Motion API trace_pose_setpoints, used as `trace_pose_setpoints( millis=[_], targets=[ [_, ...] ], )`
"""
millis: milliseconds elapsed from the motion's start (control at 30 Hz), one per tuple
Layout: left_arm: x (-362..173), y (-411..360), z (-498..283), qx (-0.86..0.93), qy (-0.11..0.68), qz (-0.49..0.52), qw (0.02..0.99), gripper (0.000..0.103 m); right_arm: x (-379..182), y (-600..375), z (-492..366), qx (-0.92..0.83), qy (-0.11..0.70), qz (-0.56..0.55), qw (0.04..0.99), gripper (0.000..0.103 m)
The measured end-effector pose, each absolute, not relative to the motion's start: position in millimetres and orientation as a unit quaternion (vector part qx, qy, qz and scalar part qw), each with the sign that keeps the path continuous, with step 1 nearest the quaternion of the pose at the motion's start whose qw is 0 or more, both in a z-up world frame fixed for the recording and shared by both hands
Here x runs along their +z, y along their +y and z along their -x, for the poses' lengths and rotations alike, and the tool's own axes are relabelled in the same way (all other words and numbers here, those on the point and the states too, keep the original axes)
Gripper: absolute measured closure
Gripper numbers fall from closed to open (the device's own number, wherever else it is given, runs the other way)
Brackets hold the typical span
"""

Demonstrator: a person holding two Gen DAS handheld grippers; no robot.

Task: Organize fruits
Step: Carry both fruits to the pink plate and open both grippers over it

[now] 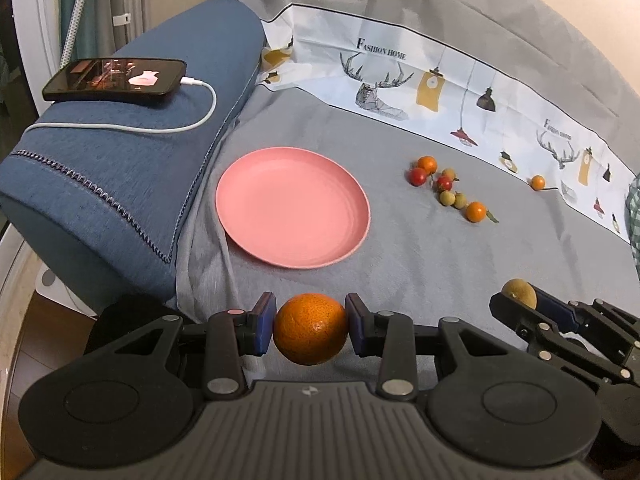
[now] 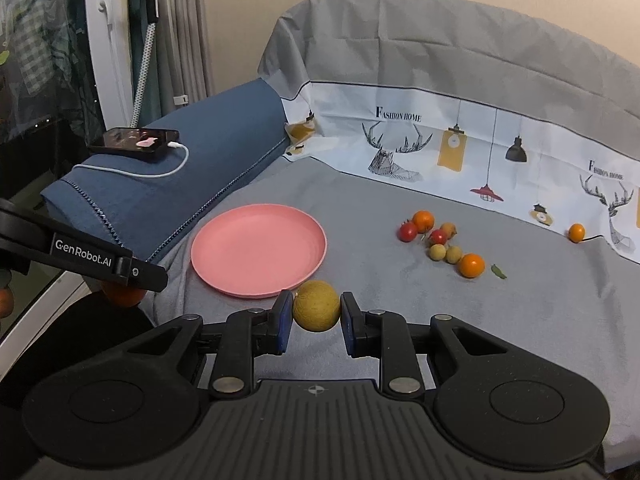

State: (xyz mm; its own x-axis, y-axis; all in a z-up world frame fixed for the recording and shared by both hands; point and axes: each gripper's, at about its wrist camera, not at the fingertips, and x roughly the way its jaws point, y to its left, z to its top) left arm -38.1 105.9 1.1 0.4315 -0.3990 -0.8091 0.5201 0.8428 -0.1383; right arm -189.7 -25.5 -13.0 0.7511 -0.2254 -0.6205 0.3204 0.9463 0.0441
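An orange is clamped between the blue pads of the left gripper, low in the centre of the left wrist view, above the grey sheet and short of the near rim of the pink plate. A yellow-green round fruit is pinched between the pads of the right gripper, seen low in the centre of the right wrist view, just beside the plate's near right rim in the picture. The same fruit and gripper are seen at the lower right of the left wrist view. The plate is bare. A cluster of small fruits, red, orange and green, is spread on the sheet to the right of the plate, well apart from it, and a single small orange fruit lies farther right against the printed cloth border. At the upper left, a phone with a white cable is laid on a blue cushion.
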Motion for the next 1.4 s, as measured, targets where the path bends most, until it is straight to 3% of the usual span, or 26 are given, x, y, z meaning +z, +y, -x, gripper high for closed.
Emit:
trace_pose_setpoints(
  millis=[833,933,967,1000,1033,1067,1133,1267,1400],
  targets=[
    [-101,25,-113,-0.212,0.522,-0.126,0.817,0.061,-111,-54,15,-0.078,0.402,-0.02,0.912,0.077],
    [-103,18,-119,-0.219,0.514,-0.139,0.818,0.056,-116,-52,4,-0.07,0.402,-0.003,0.913,0.076],
    [-99,17,-119,-0.226,0.505,-0.142,0.821,0.038,-115,-51,1,-0.067,0.399,-0.001,0.914,0.072],
    [-95,16,-118,-0.231,0.494,-0.144,0.826,0.01,-113,-51,0,-0.065,0.394,0.001,0.917,0.067],
    [-89,16,-116,-0.232,0.476,-0.145,0.836,0.001,-110,-51,0,-0.063,0.389,0.003,0.919,0.052],
    [-83,19,-112,-0.233,0.453,-0.143,0.848,0.0,-106,-50,1,-0.064,0.383,0.006,0.921,0.042],
    [-74,22,-104,-0.239,0.429,-0.147,0.858,0.0,-99,-51,6,-0.07,0.377,0.008,0.923,0.032],
    [-66,31,-82,-0.24,0.44,-0.16,0.85,0.0,-85,-52,35,-0.082,0.39,-0.01,0.917,0.02],
    [-55,53,-50,-0.213,0.455,-0.153,0.851,0.0,-67,-42,76,-0.103,0.399,-0.035,0.911,0.015]
  ],
)
